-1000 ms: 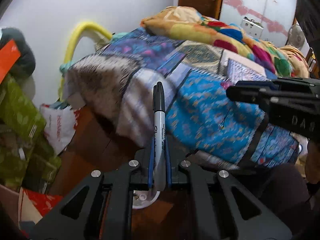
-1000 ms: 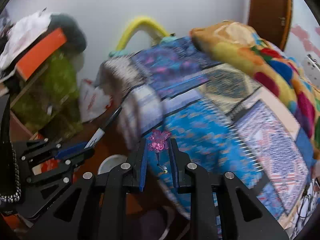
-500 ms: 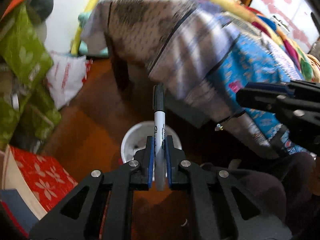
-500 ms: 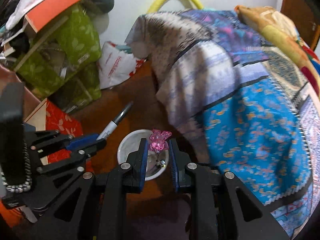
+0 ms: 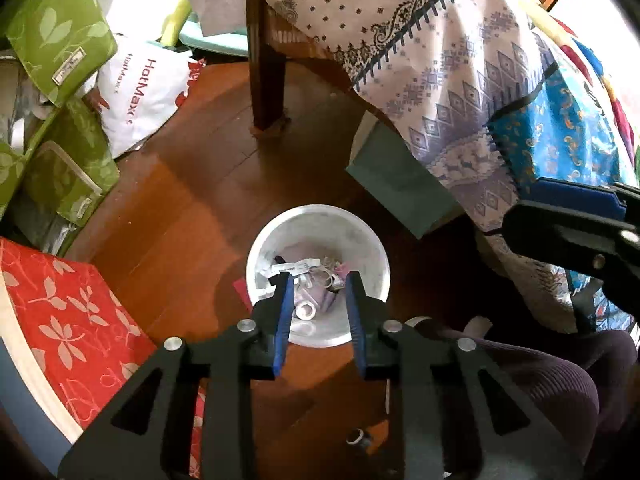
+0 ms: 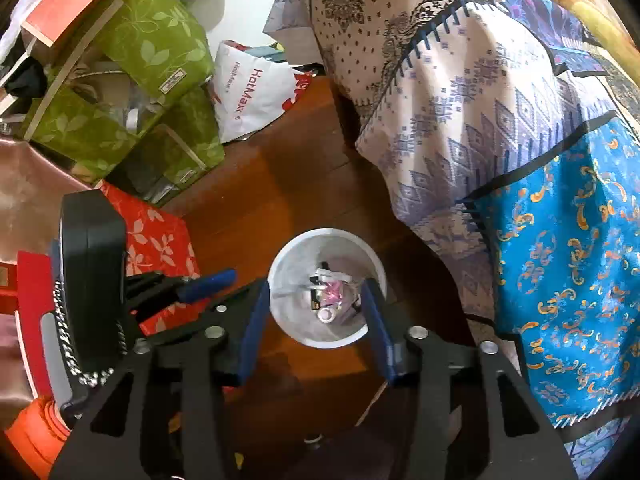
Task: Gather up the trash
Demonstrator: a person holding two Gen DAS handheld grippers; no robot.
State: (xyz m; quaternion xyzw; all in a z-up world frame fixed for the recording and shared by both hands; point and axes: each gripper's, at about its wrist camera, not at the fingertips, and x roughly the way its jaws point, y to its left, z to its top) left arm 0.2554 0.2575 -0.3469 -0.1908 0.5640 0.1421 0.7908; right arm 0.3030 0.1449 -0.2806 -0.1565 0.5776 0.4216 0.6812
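A: The left claw (image 5: 319, 280) — what is it doing?

B: It hangs over the white bin (image 5: 276, 240) on the wooden floor (image 5: 172, 184), its 2 blue-padded jaws spread apart with nothing between them. Through the gap you look straight down into the bin.

A: And the right claw (image 6: 316, 286)?

B: Spread wide as well, and empty. It sits above the same bin, which in its own view is framed between the jaws. The left claw shows in that view at the lower left, beside the bin.

A: Where is the trash?

B: Inside the bin. There is a heap of scraps (image 5: 308, 280): white paper strips, a small white ring-shaped piece (image 5: 306, 310), and something pink (image 6: 334, 290) near the middle. I cannot name the smaller bits.

A: What surrounds the bin?

B: A bed draped in a patterned sheet (image 5: 440, 64) stands to the right, with 1 dark wooden bed leg (image 5: 266, 64) behind the bin. A flat dark green piece (image 5: 400, 184) pokes out from under the sheet's edge, near the bin's rim. To the left lie a red box with a leaf print (image 5: 68, 312), green leaf-print bags (image 6: 156, 44) stacked up, and a white HotMax bag (image 5: 140, 92) against the wall.
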